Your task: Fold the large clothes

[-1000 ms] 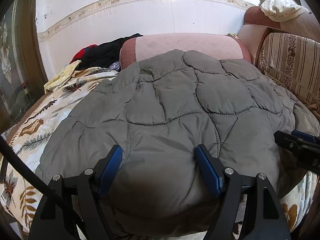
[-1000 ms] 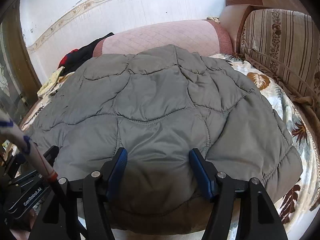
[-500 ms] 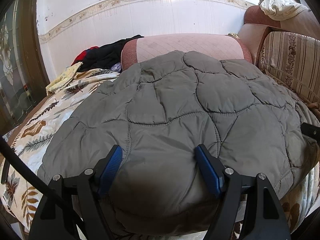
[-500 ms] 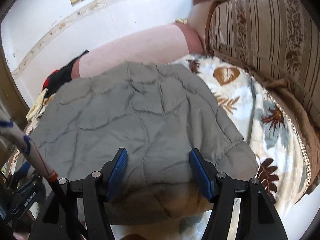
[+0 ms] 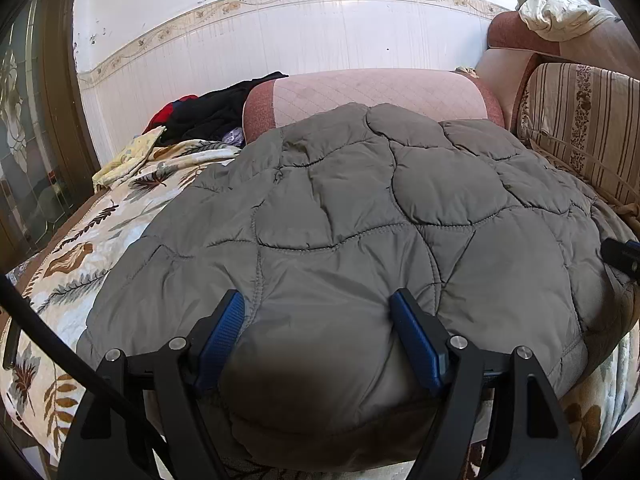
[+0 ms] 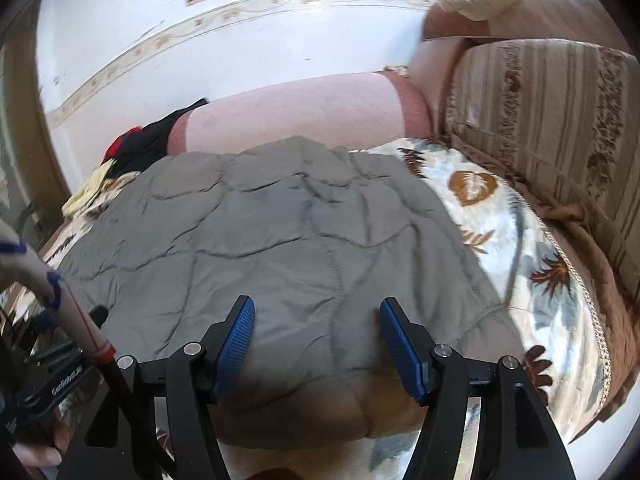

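Note:
A grey quilted padded garment [image 5: 360, 240] lies spread flat on a leaf-patterned bed cover; it also shows in the right wrist view [image 6: 260, 248]. My left gripper [image 5: 318, 300] is open, its blue pads either side of the garment's near edge, low over it. My right gripper [image 6: 316, 306] is open over the garment's near right corner, raised a little. The tip of the right gripper [image 5: 622, 254] shows at the right edge of the left wrist view. The left gripper's body [image 6: 60, 376] shows at the lower left of the right wrist view.
A pink bolster [image 5: 368, 94] lies behind the garment. Dark and red clothes [image 5: 204, 114] are piled at the back left. A striped sofa back [image 6: 560, 128] runs along the right. The leaf-patterned cover [image 6: 520, 240] is bare to the right of the garment.
My right gripper has swung to the right and lifted, so more bare cover shows beside the garment. The left gripper has barely moved. Both stay open.

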